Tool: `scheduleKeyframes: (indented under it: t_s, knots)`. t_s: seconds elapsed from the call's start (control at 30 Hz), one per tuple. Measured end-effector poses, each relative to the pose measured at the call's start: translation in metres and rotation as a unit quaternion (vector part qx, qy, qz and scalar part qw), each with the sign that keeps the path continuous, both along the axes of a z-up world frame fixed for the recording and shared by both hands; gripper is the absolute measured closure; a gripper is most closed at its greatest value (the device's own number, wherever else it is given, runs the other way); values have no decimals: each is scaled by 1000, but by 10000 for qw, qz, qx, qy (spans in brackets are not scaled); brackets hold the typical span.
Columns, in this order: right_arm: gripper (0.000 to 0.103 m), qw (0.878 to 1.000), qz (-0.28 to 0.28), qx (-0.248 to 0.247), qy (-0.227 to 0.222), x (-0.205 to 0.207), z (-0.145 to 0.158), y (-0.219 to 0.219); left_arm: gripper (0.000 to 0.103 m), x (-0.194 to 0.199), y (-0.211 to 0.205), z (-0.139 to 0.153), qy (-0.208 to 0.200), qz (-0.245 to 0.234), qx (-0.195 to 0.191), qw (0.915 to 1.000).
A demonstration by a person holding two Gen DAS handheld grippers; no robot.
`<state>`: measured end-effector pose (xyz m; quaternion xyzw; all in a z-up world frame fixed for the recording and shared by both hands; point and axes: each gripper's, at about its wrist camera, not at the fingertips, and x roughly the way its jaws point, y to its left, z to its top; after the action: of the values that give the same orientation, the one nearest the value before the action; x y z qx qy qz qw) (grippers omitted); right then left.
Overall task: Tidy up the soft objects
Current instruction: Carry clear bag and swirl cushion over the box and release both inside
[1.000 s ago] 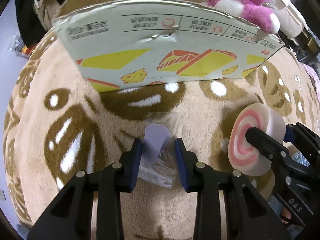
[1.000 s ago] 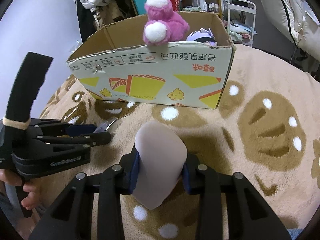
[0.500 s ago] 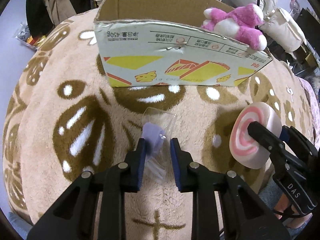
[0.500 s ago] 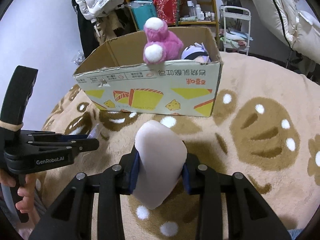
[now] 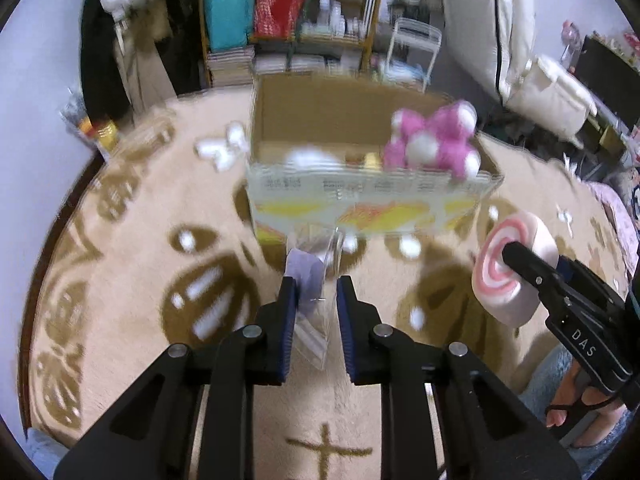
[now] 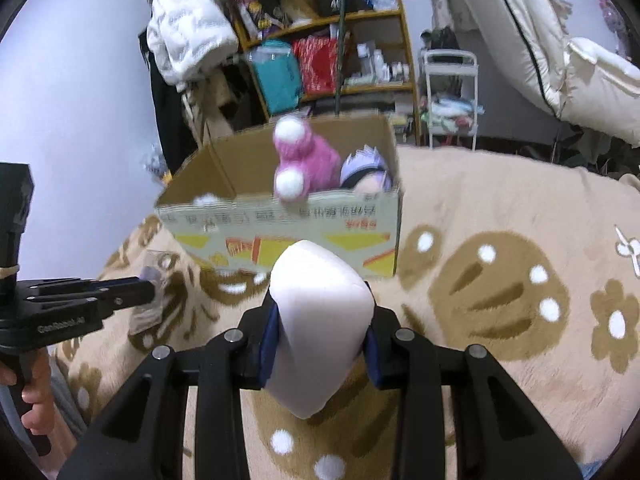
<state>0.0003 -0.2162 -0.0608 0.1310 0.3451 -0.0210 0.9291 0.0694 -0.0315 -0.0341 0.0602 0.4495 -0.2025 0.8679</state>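
My left gripper [image 5: 316, 292] is shut on a clear plastic bag with a small lilac soft item [image 5: 306, 276] and holds it above the rug. My right gripper [image 6: 320, 320] is shut on a round pink-and-white swirl cushion [image 6: 320, 320]; the cushion also shows in the left wrist view [image 5: 508, 264]. An open cardboard box [image 6: 288, 220] stands ahead on the rug, with a pink plush [image 6: 304, 160] draped over its front wall and a purple-haired plush [image 6: 366, 170] inside. In the left wrist view the box [image 5: 360, 200] is blurred.
A beige rug with brown paw shapes [image 6: 500, 280] covers the floor. Behind the box stand shelves [image 6: 320, 60], a white rack [image 6: 450, 96] and hanging coats [image 6: 188, 28]. White bedding [image 6: 580, 60] lies at the right.
Both grippers have risen and drawn back from the box with their loads. The bag has left the rug. The box now looks farther and its inside shows.
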Motion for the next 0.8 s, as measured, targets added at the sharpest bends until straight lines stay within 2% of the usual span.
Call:
scheduleKeyframes:
  t_s: [0.07,0.17,0.23,0.33,0.47,0.67,0.8]
  knots:
    - [65,9998,-15,-65,-208,-2,10,-1,83,-7,2,16,-441,0,-177,9989]
    - [65,9982,-31,-202,-561,-3,27,-2,83,-17,3,43,-1139,3,-202,9933]
    - [65,9959,-60,-304,-846,-3,40,-2,83,-17,3,56,-1382,-10,-283,9900]
    - [65,9913,-30,-473,-1227,-1,60,-2,83,-14,4,74,-1671,12,-418,9851]
    - [65,9862,128,-699,-1494,14,84,-2,83,-8,2,98,-1957,73,-602,9788]
    - [64,9818,250,-689,-1755,43,112,-7,83,8,-12,128,-2389,74,-667,9687]
    - [63,9828,288,-636,-1710,66,119,-6,83,21,-19,132,-2370,148,-827,9679]
